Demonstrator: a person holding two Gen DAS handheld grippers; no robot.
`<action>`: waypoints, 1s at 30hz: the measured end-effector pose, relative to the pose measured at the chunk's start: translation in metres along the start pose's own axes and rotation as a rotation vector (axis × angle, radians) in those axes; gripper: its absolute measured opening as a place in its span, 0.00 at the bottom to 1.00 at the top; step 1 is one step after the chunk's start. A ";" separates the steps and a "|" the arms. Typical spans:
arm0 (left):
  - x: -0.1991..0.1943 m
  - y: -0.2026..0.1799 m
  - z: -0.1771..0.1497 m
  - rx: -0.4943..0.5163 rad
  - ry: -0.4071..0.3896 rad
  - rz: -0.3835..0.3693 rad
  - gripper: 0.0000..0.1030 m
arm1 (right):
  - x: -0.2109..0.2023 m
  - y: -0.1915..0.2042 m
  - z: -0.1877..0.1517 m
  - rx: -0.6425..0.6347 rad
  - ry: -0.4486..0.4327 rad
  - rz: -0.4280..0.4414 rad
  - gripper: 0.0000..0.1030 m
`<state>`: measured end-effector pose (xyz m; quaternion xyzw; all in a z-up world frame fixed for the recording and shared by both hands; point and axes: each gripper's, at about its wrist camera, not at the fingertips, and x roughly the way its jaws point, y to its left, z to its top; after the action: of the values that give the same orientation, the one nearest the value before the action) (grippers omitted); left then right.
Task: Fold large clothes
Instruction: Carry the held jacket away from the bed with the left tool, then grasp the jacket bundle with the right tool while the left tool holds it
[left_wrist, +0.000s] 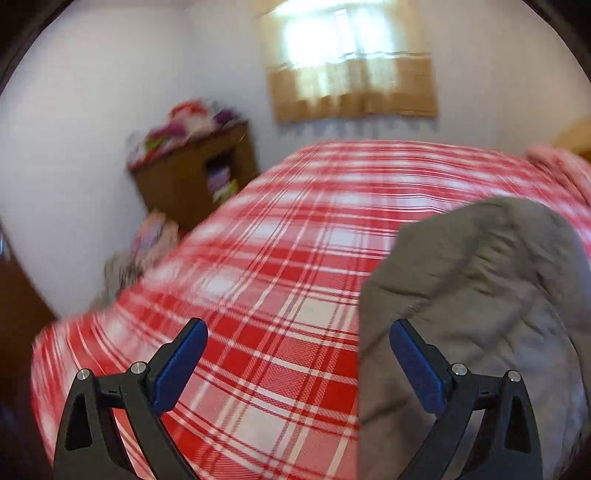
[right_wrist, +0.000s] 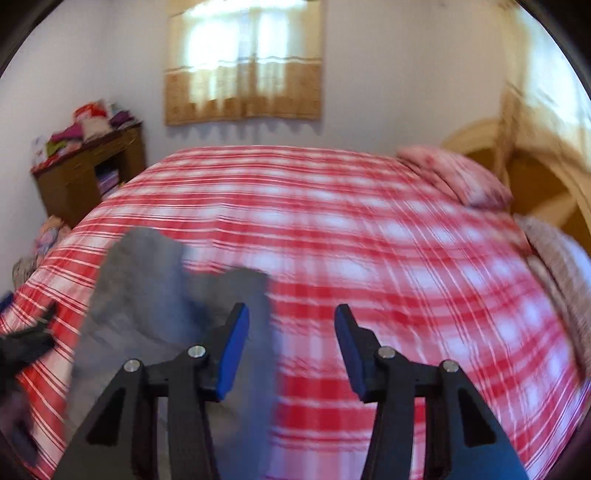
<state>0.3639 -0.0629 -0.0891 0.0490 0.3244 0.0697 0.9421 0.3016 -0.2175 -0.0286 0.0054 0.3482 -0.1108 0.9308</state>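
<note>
The grey garment (left_wrist: 480, 295) lies bunched, seemingly part-folded through the blur, on the plaid bed (left_wrist: 277, 258); left gripper (left_wrist: 297, 363) and right gripper (right_wrist: 291, 350) fingers both gape empty; folding remains.

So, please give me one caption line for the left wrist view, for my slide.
Left gripper open above a red plaid bedspread, grey garment beside it.

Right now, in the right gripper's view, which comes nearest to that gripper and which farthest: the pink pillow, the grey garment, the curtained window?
1. Grey garment, just ahead on the left, by the gripper.
2. Pink pillow, far right on the bed.
3. Window, on the far wall.
</note>
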 end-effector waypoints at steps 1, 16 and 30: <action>0.006 -0.001 0.000 -0.024 0.013 -0.014 0.96 | 0.007 0.020 0.008 -0.005 0.012 0.006 0.48; 0.037 -0.073 -0.012 0.023 0.048 -0.217 0.96 | 0.091 0.018 -0.072 0.006 0.035 -0.156 0.39; 0.057 -0.121 -0.039 0.116 0.056 -0.272 0.99 | 0.113 -0.006 -0.097 0.094 0.037 -0.122 0.39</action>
<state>0.3965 -0.1708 -0.1703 0.0569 0.3577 -0.0762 0.9290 0.3200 -0.2379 -0.1751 0.0297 0.3596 -0.1835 0.9144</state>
